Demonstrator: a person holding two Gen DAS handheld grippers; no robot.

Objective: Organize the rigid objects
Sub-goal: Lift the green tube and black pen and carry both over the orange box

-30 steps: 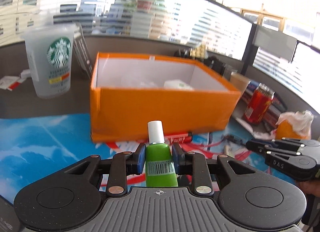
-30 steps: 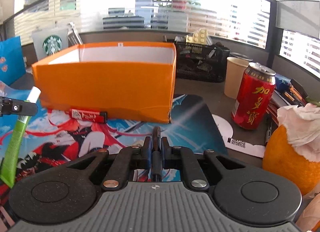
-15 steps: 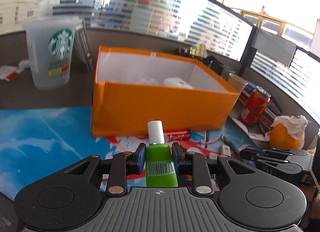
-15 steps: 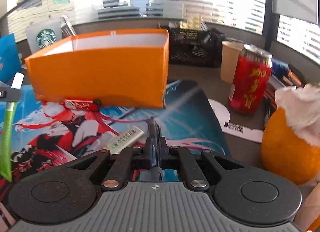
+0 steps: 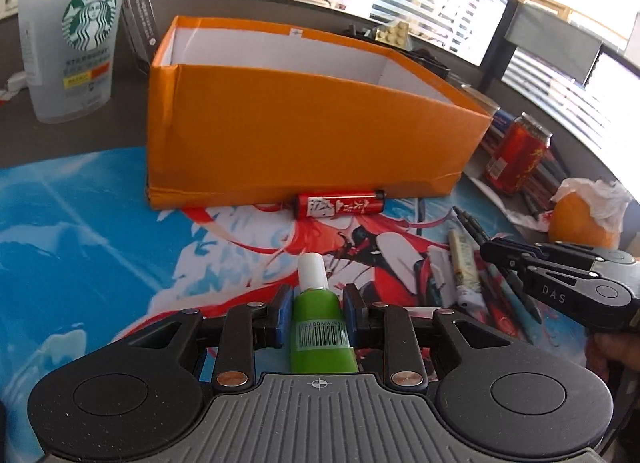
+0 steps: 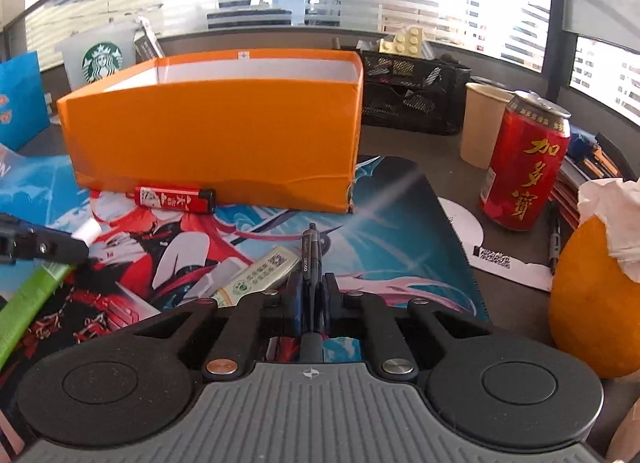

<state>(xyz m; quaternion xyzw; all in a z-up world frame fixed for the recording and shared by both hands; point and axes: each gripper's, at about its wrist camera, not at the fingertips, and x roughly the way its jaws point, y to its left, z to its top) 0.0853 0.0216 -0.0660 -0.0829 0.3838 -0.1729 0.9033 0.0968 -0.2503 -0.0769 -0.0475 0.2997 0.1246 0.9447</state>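
- The left gripper point(image 5: 316, 309) is clamped on a green plastic tube with a white cap point(image 5: 320, 327), low over the mat and near the orange cardboard box point(image 5: 304, 143); the tube must rise above the box's near wall before release.
- The right gripper point(image 6: 310, 289) is closed tight on a dark pen point(image 6: 310, 263); carry it level, well clear of the left gripper.
- A red lighter point(image 5: 340, 203) lies against the box's near wall.
- The tabletop carries a blue-and-red illustrated mat point(image 5: 80, 231); bright blinded windows lie beyond.

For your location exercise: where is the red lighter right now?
In both views the red lighter lies flat on the printed mat, against the orange box's near wall.
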